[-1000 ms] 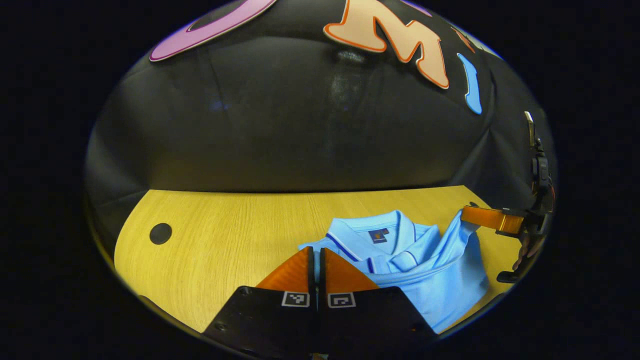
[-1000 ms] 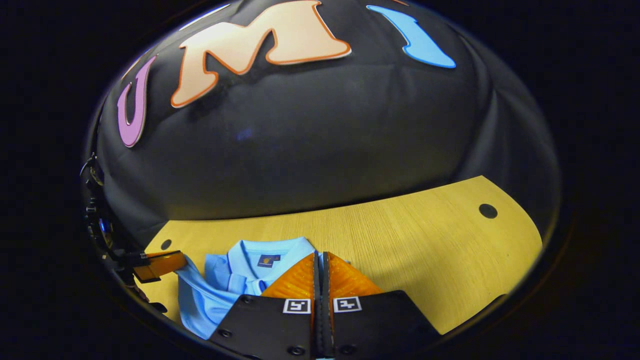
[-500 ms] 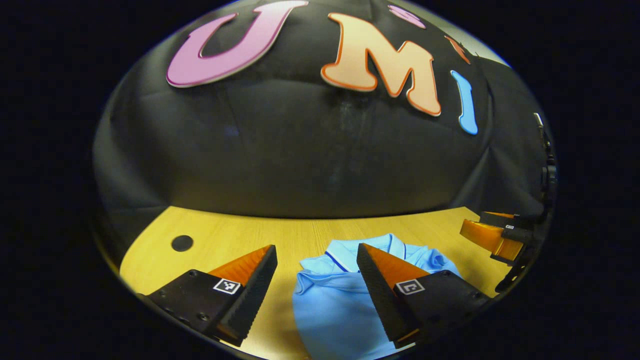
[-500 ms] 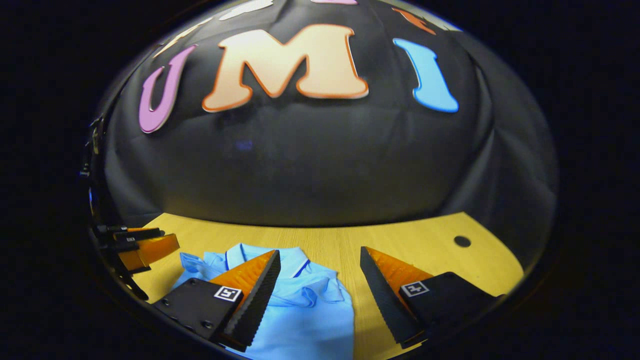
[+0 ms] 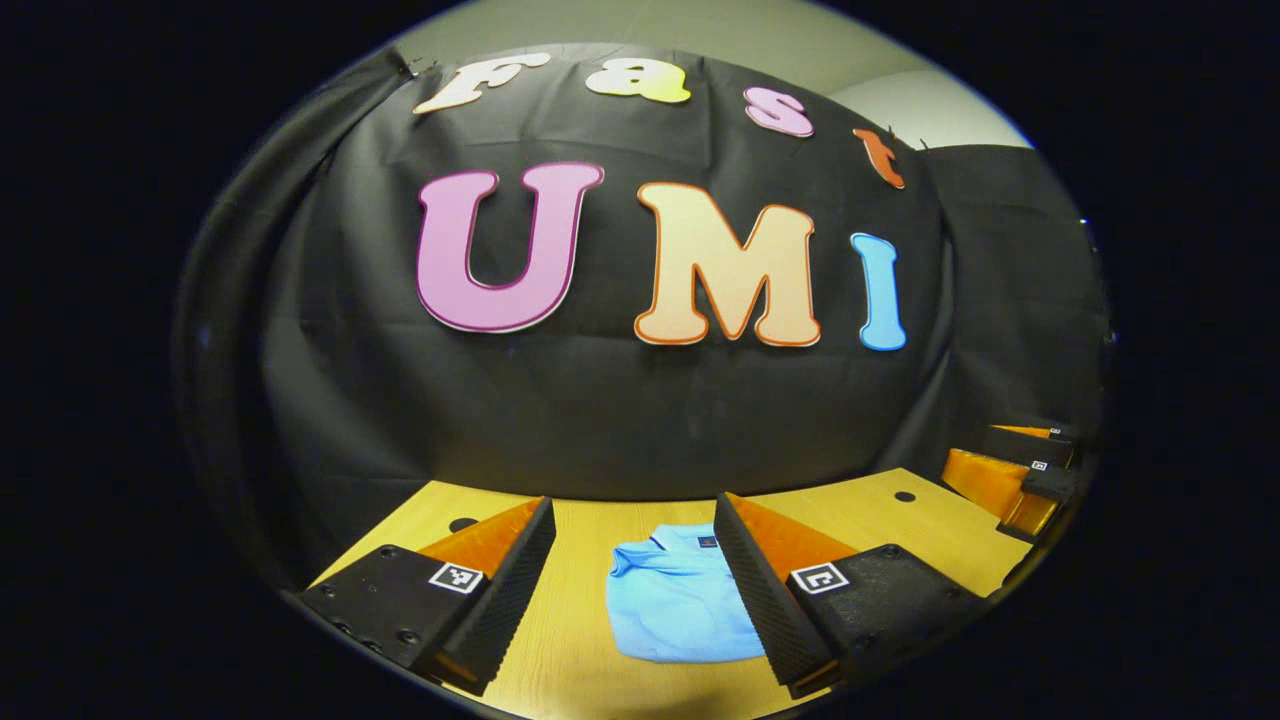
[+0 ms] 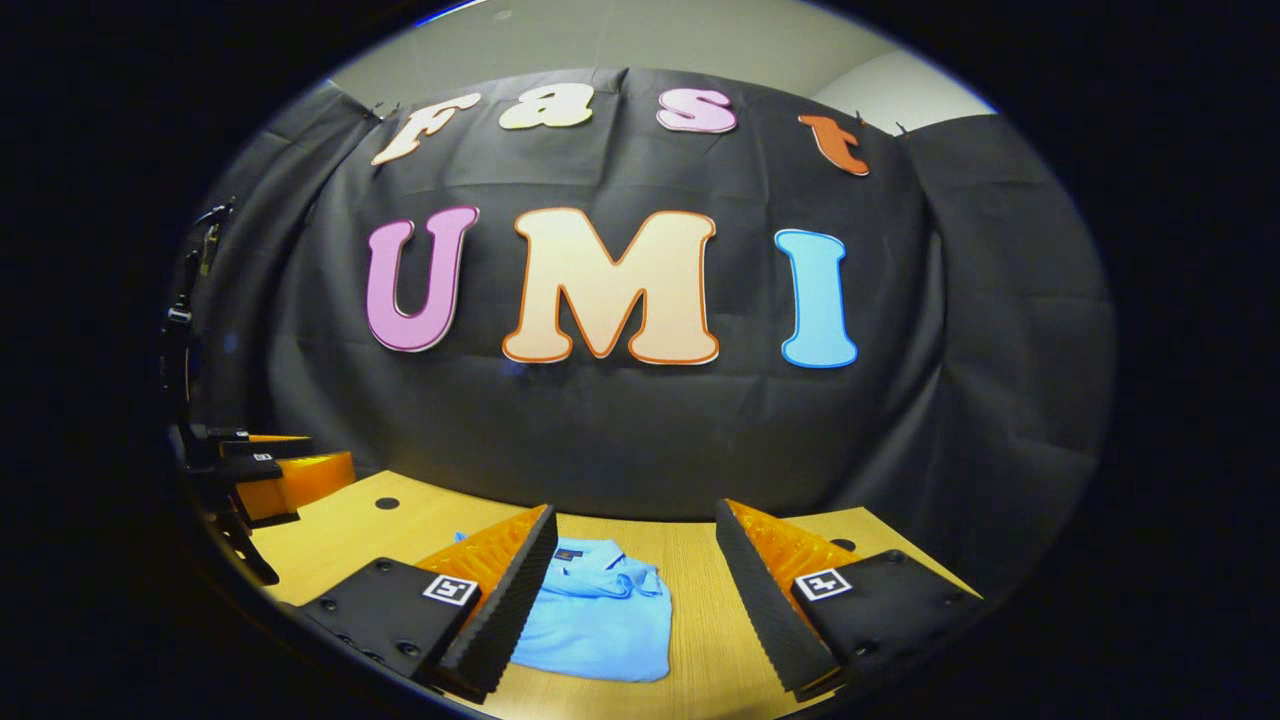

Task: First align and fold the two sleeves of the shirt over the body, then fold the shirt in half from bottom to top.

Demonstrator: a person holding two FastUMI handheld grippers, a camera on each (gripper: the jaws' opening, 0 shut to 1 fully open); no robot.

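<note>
Shirt (image 5: 680,605) sits folded low-centre on desk (image 5: 580,640); both hand-held grippers (image 5: 635,590) (image 6: 635,590) gape empty, so just check edges line up.

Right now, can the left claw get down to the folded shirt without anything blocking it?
Probably yes. The left claw is open and held off the folded shirt, which lies on the table ahead of it. The right claw is off to the side, apart from the shirt.
</note>
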